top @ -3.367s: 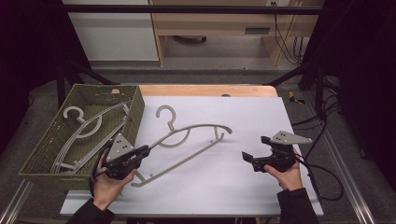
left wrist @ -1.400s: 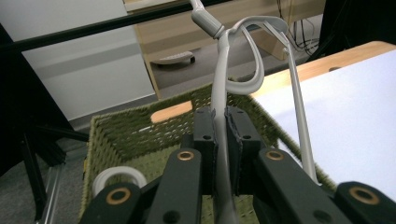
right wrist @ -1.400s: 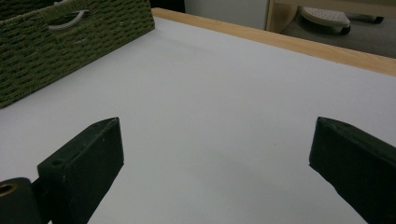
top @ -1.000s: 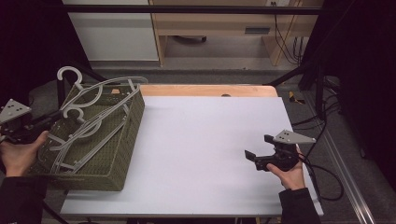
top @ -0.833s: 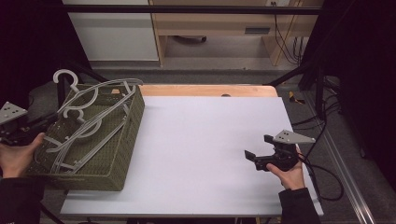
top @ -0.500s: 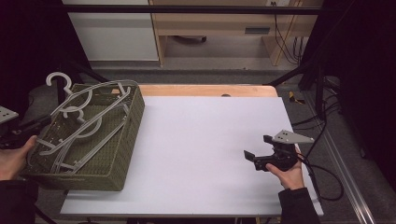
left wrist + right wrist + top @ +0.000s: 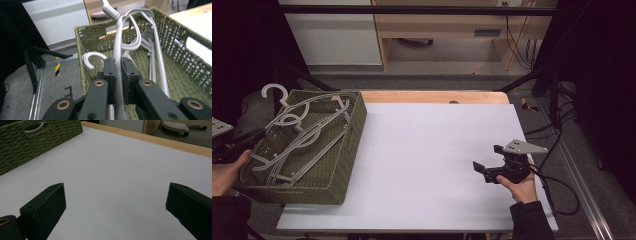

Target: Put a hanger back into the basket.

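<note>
Where basket (image 7: 347,170) sits, white table (image 7: 432,150), dark room

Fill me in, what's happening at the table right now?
A person is loading grey plastic hangers into a woven green basket at the table's left edge. The left tool is shut on a hanger, holding it over the basket, where other hangers already lie. The hook of the held one pokes up past the far rim. The right tool rests open above the white tabletop on the right, with nothing between its jaws.
</note>
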